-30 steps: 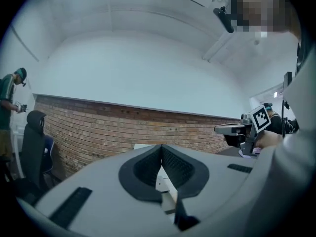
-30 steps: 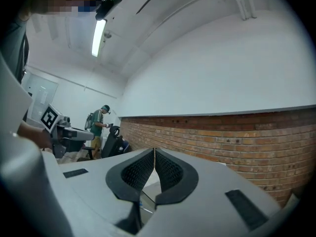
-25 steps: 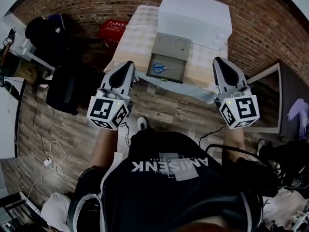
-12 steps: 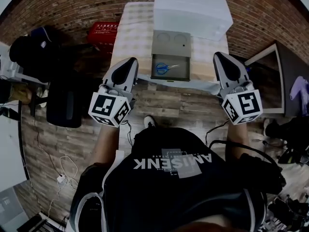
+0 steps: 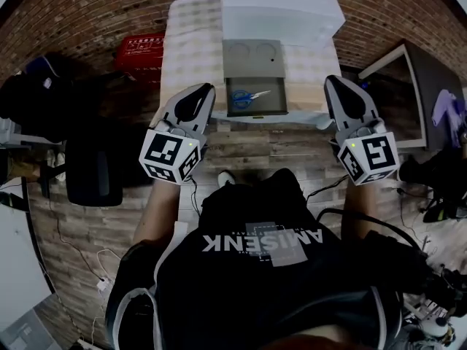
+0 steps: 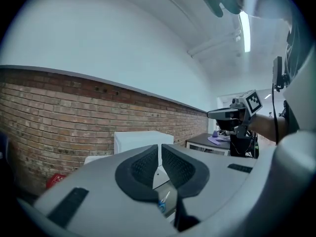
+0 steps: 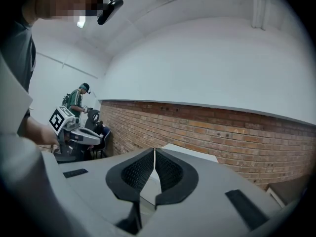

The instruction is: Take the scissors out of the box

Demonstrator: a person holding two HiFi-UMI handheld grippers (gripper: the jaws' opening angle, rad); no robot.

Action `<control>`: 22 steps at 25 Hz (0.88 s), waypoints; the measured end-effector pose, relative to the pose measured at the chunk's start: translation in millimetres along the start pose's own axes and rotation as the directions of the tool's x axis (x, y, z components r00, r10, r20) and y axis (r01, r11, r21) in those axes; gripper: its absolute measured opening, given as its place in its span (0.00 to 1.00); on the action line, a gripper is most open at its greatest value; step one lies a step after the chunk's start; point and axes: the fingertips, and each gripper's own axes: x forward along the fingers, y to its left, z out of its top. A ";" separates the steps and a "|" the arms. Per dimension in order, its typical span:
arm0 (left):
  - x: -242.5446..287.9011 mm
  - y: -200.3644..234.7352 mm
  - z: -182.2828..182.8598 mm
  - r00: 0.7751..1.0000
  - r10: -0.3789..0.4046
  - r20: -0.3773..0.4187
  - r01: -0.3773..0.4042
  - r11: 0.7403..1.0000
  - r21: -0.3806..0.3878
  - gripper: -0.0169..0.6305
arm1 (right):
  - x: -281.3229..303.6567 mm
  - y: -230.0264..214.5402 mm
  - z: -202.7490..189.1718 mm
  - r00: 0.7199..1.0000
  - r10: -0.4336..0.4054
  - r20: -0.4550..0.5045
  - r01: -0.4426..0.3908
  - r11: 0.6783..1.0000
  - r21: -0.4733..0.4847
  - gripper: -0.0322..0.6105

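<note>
Blue-handled scissors (image 5: 248, 98) lie inside an open grey box (image 5: 274, 100), whose lid (image 5: 253, 58) is folded back flat on the checkered table (image 5: 191, 46). My left gripper (image 5: 206, 88) hangs at the table's front edge, just left of the box, shut and empty. My right gripper (image 5: 333, 83) is to the right of the box near the table's corner, also shut with nothing in it. In the left gripper view the pads (image 6: 143, 167) touch, and a bit of the blue scissors (image 6: 162, 207) shows below them. The right gripper view shows closed pads (image 7: 168, 172).
A large white box (image 5: 281, 6) stands behind the grey box. A red crate (image 5: 142, 46) and a black chair (image 5: 91, 159) stand on the floor at left, with a desk (image 5: 398, 86) at right. Another person (image 7: 78, 100) stands far off.
Both grippers have moved forward to the table's front edge, the left one drawing closer to the box. The box now sits centred between them. Both stayed shut.
</note>
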 end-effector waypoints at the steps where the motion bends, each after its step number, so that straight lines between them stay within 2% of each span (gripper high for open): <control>1: 2.1 1.3 -2.7 1.000 -0.002 -0.008 0.002 1.000 0.001 0.05 | 1.1 -1.0 -1.4 1.000 -0.003 -0.005 0.003 1.000 0.000 0.12; 7: 30.0 3.9 -27.4 0.995 -0.010 -0.101 0.014 0.999 0.034 0.05 | 14.1 -18.8 -7.1 1.000 0.005 -0.002 -0.004 1.000 0.015 0.12; 10: 44.5 2.0 -42.5 0.987 -0.015 -0.158 0.021 0.999 0.039 0.13 | 19.9 -29.0 -7.4 1.000 0.025 0.004 -0.026 1.000 0.012 0.12; 14: 66.8 -0.6 -65.0 0.968 -0.015 -0.249 0.036 0.996 0.080 0.19 | 31.8 -50.2 -14.9 0.999 0.045 0.002 -0.045 0.999 0.030 0.12; 18: 87.0 -0.7 -79.8 0.956 -0.030 -0.292 0.036 0.999 0.015 0.23 | 43.3 -68.2 -16.4 0.997 0.073 0.006 -0.073 0.997 0.034 0.12; 22: 107.0 -4.5 -104.3 0.929 -0.052 -0.367 0.080 0.995 0.062 0.28 | 53.9 -79.5 -21.0 0.995 0.100 0.008 -0.100 0.995 0.025 0.12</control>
